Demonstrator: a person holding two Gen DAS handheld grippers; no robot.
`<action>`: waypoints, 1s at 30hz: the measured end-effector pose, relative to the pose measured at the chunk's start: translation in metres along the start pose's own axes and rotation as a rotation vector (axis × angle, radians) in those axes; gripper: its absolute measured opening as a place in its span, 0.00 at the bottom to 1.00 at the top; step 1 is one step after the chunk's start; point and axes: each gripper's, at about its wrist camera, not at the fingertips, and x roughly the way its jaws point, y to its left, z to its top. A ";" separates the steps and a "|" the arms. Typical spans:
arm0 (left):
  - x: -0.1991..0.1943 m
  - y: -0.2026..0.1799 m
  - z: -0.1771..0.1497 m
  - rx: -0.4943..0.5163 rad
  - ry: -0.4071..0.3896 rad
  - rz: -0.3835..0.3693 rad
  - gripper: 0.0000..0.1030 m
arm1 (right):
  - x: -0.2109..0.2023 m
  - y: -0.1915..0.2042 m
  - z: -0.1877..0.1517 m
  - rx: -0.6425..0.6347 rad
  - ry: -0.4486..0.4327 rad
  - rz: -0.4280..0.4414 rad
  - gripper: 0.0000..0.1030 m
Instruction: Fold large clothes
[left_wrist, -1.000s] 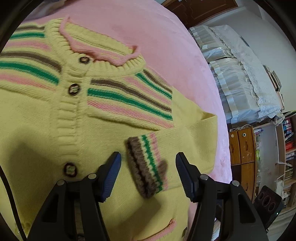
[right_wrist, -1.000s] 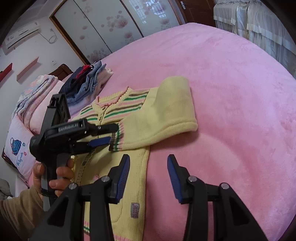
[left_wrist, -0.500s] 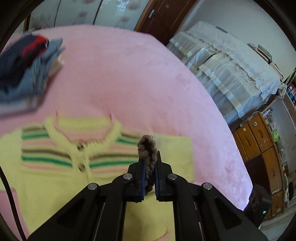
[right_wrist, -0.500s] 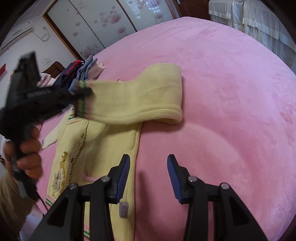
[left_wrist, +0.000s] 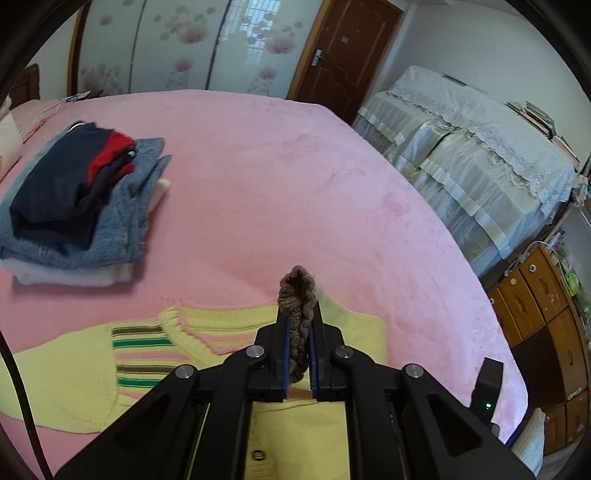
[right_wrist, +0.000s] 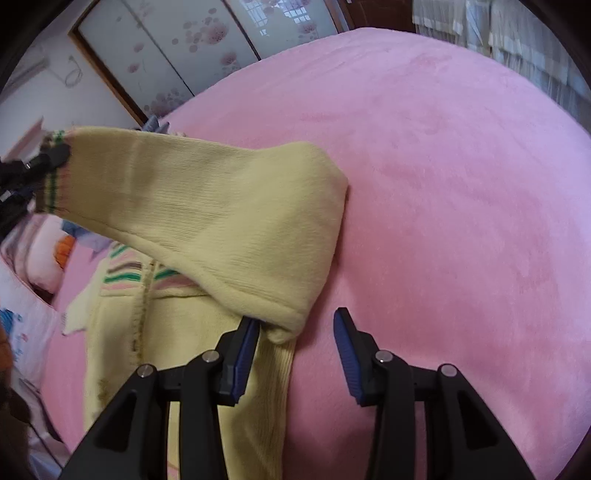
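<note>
Two grippers over a yellow knitted cardigan (right_wrist: 155, 343) on the pink plush bedspread (right_wrist: 443, 184).
Left gripper (left_wrist: 298, 350) pinches the brown-edged striped cuff (left_wrist: 297, 314), sleeve lifted; right gripper (right_wrist: 293, 350) gapes wide, holding nothing, beside the sleeve's fold.

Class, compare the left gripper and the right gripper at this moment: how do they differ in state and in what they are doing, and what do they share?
The left gripper is shut on the striped cuff; the right gripper is open and holds nothing. The left gripper holds the sleeve up off the pink bed; the right gripper hovers low by the sleeve's fold and the yellow cardigan. Both have black frames with blue pads.
</note>
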 end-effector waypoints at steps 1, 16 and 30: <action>0.001 0.011 -0.005 -0.017 0.007 0.013 0.05 | 0.000 0.005 0.000 -0.026 0.003 0.000 0.18; 0.066 0.136 -0.079 -0.301 0.232 0.048 0.38 | -0.026 0.027 -0.004 -0.165 0.017 -0.031 0.39; 0.080 0.116 -0.061 -0.146 0.244 0.121 0.14 | 0.014 -0.025 0.066 0.094 0.025 -0.002 0.67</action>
